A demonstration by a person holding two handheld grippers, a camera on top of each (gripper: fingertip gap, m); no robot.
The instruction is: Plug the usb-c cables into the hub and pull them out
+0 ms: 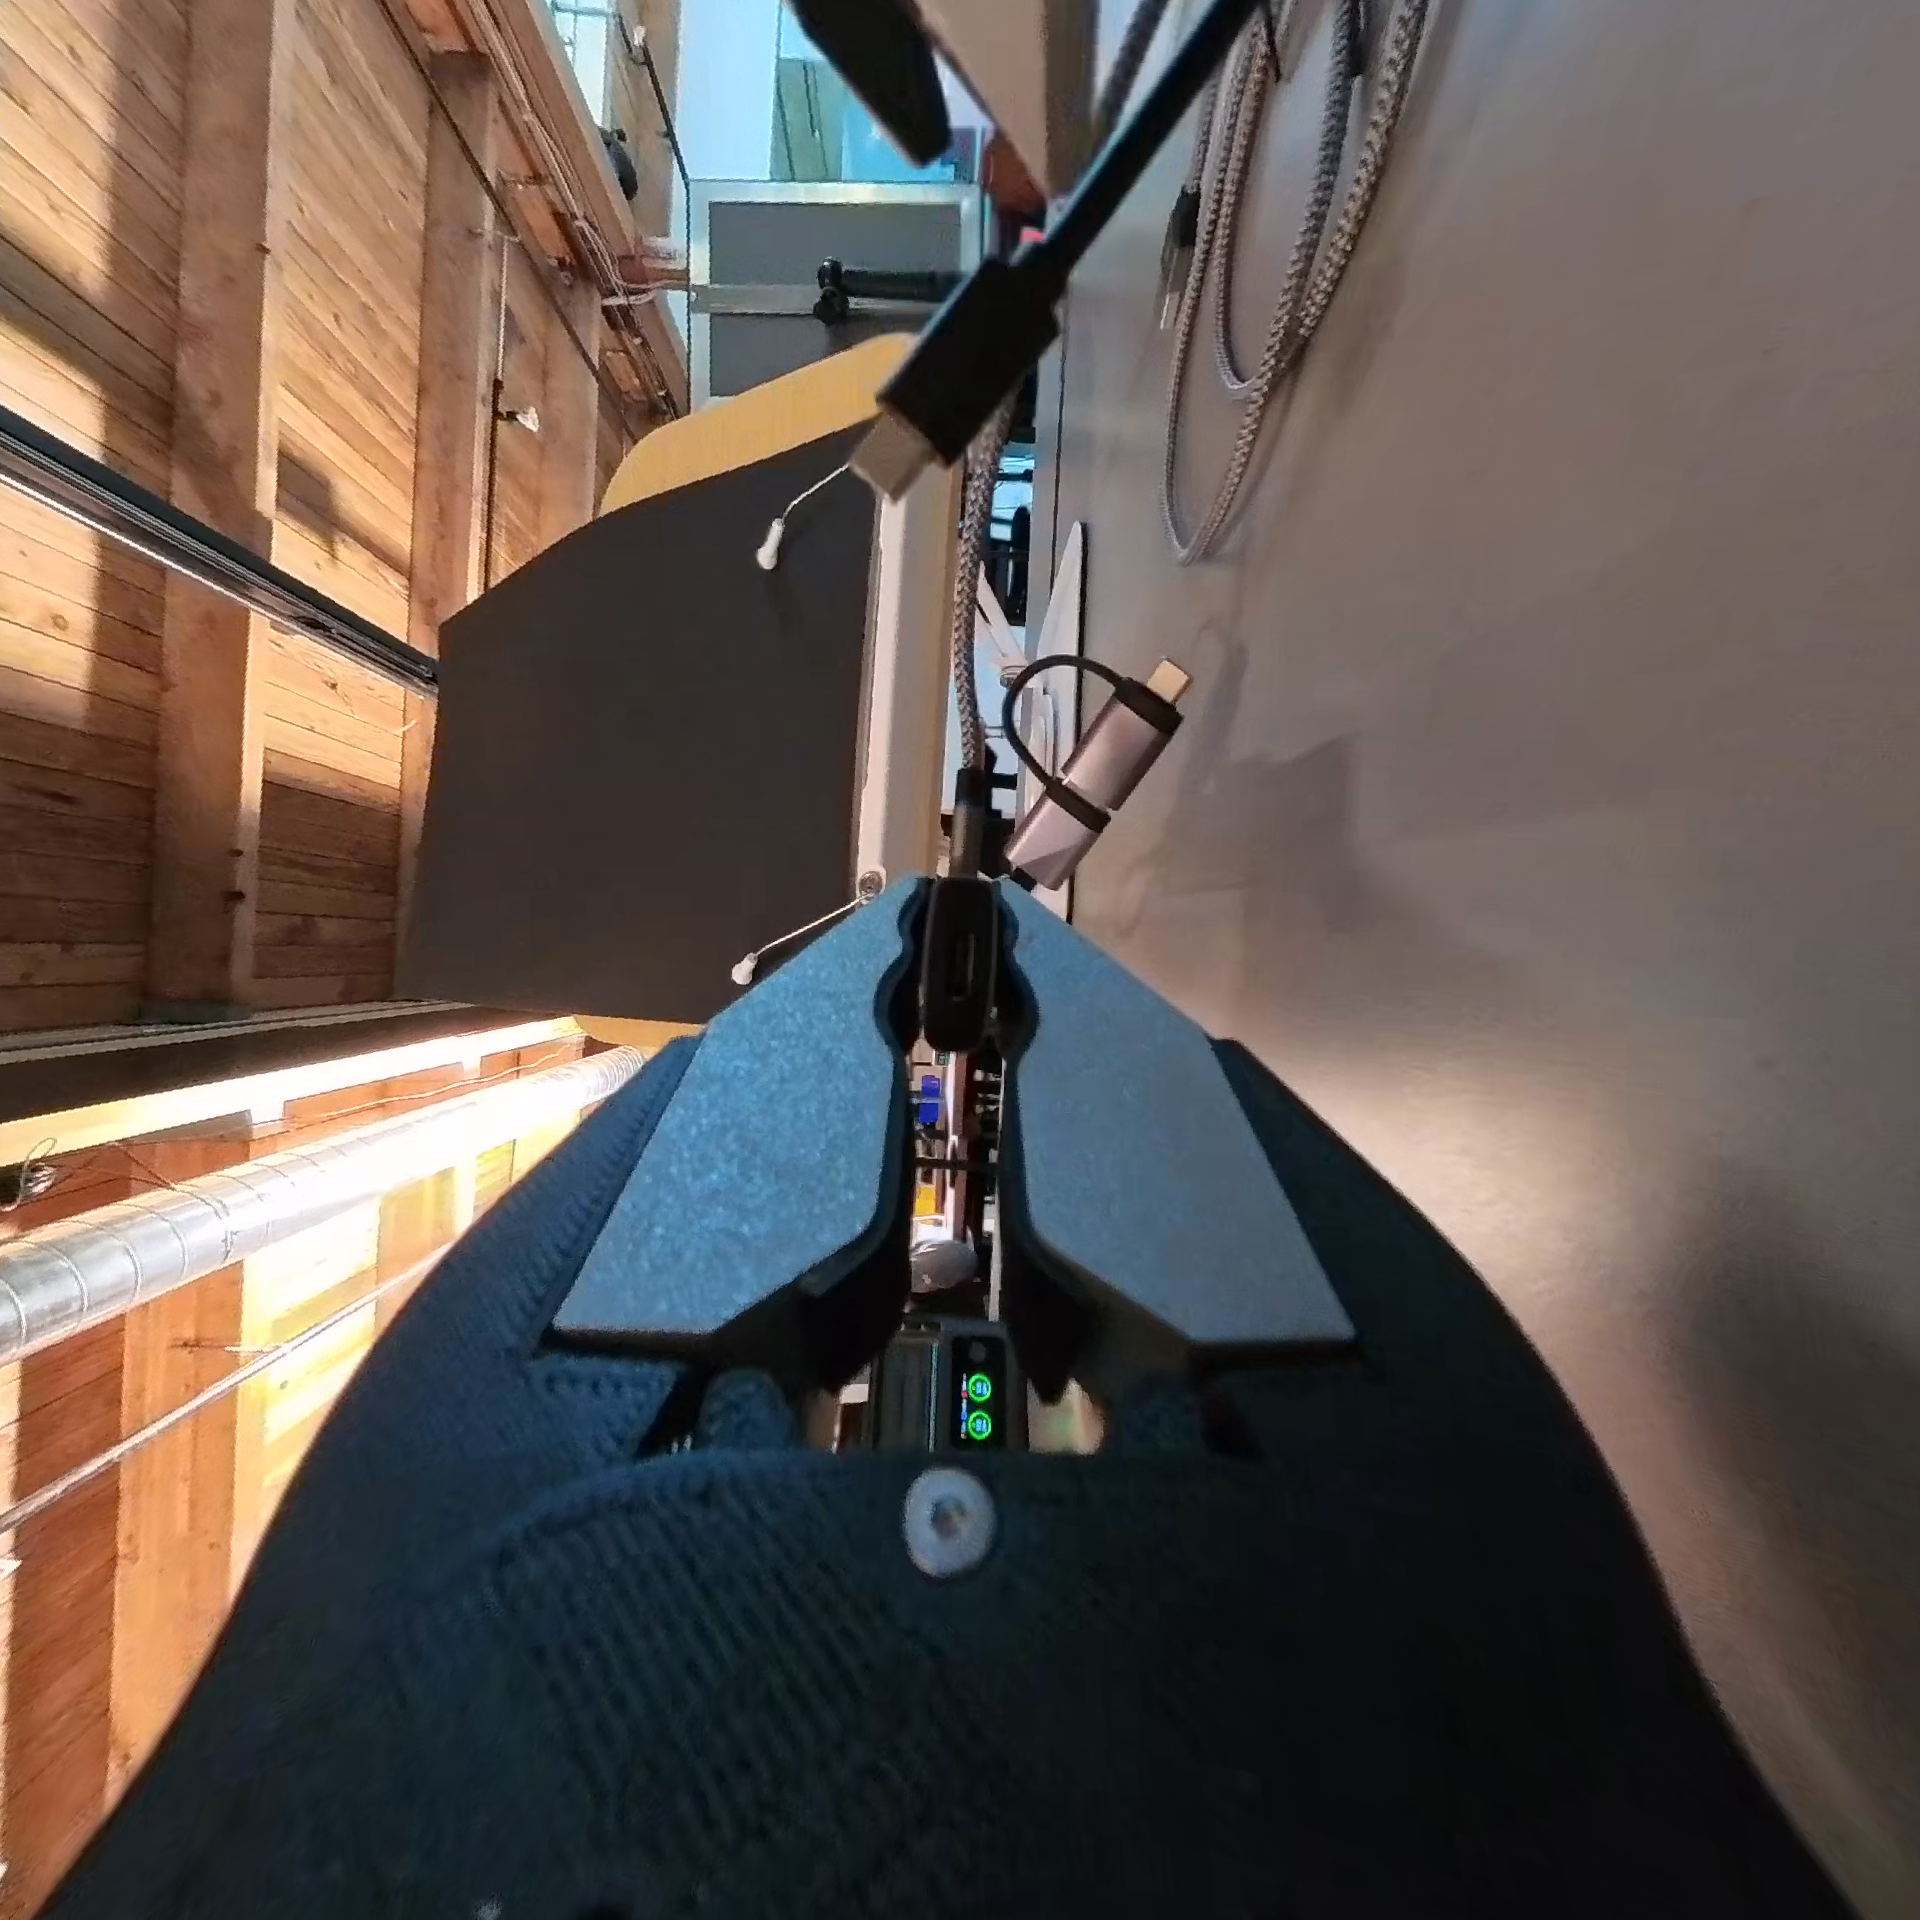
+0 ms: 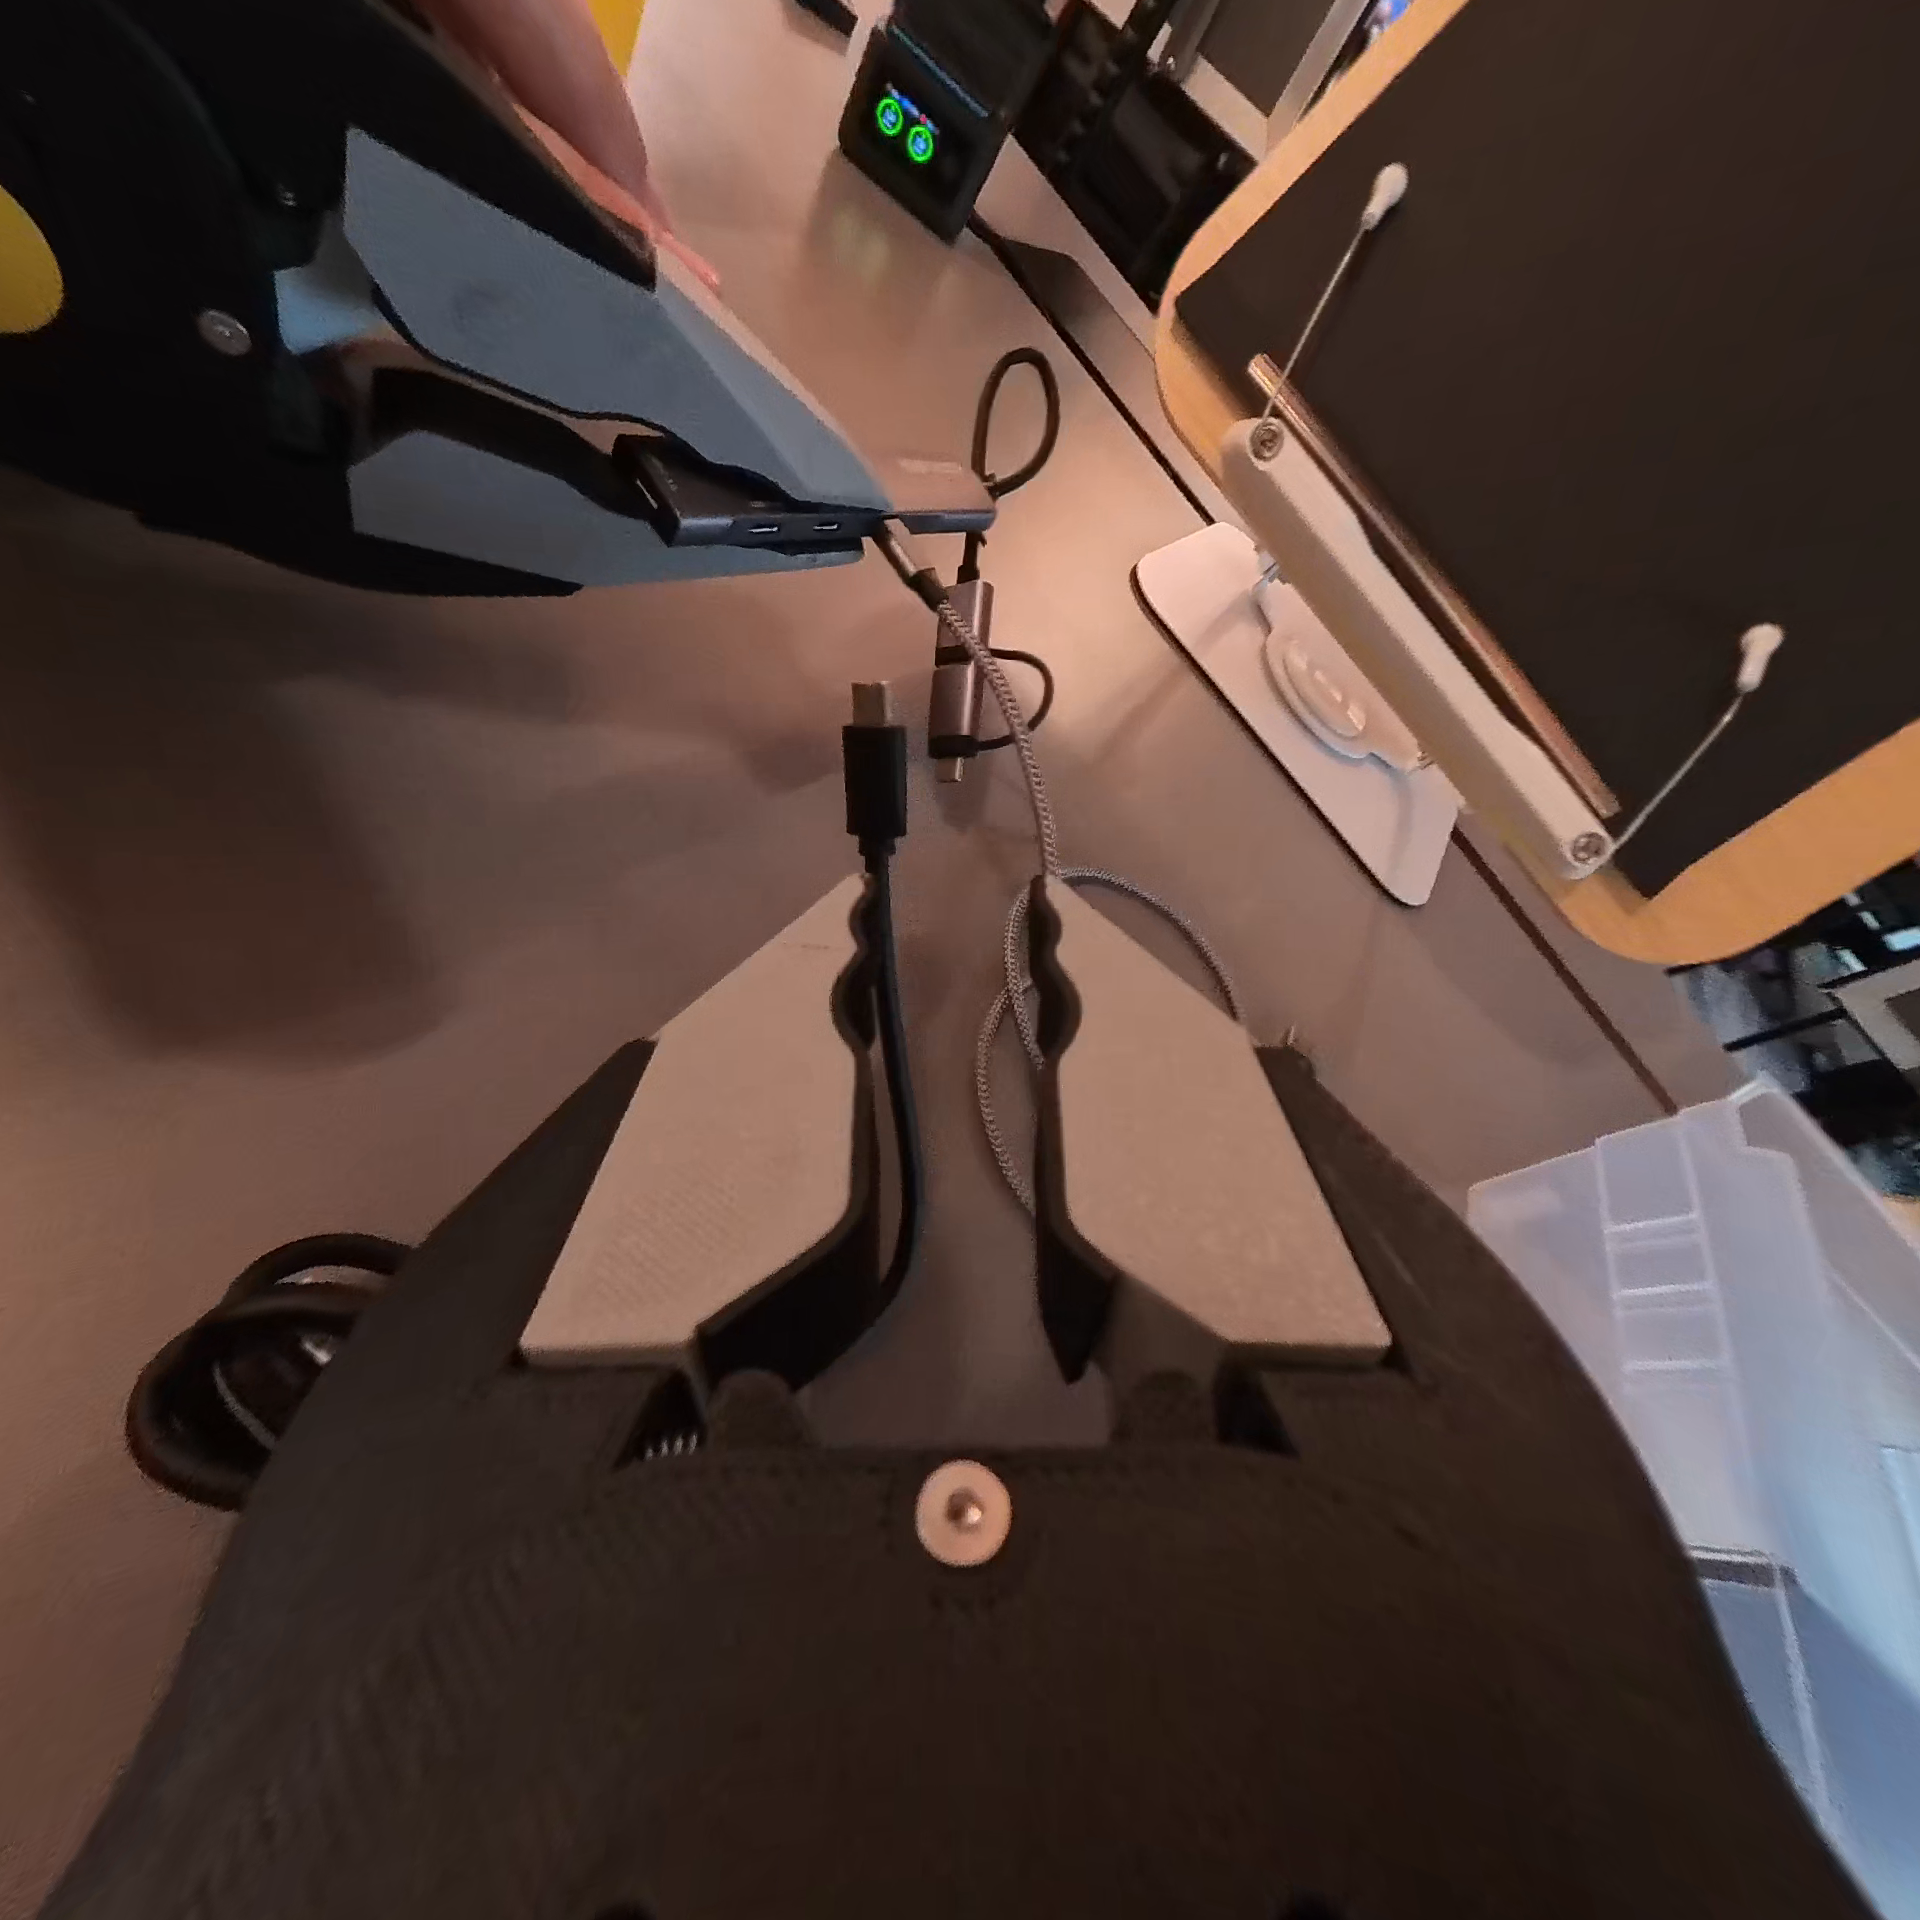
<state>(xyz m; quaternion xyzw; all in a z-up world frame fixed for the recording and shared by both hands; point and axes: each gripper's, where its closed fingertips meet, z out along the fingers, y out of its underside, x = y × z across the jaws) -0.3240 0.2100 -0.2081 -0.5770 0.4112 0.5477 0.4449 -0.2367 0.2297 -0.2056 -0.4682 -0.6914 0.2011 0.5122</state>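
Note:
My left gripper (image 1: 961,904) is shut on the dark grey hub (image 1: 961,977) and holds it above the table. It shows in the right wrist view at the upper left (image 2: 873,525), with the hub (image 2: 769,528) showing two free ports on its side. A braided grey cable (image 2: 1023,758) is plugged into the hub's end. The hub's silver adapter tail (image 2: 961,675) hangs beside it. My right gripper (image 2: 951,894) has its jaws apart. The black USB-C cable (image 2: 896,1039) runs between them against the left finger. Its plug (image 2: 875,769) points toward the hub, a short way off, and shows in the left wrist view (image 1: 956,395).
A small black device with green rings on its screen (image 2: 914,114) stands at the back. A black divider panel with a wooden edge (image 2: 1558,416) and a white stand base (image 2: 1299,707) are on the right. A clear plastic box (image 2: 1714,1299) is near right. A coiled black cable (image 2: 239,1351) lies near left. Spacing between my two grippers at the tips: around 10 cm.

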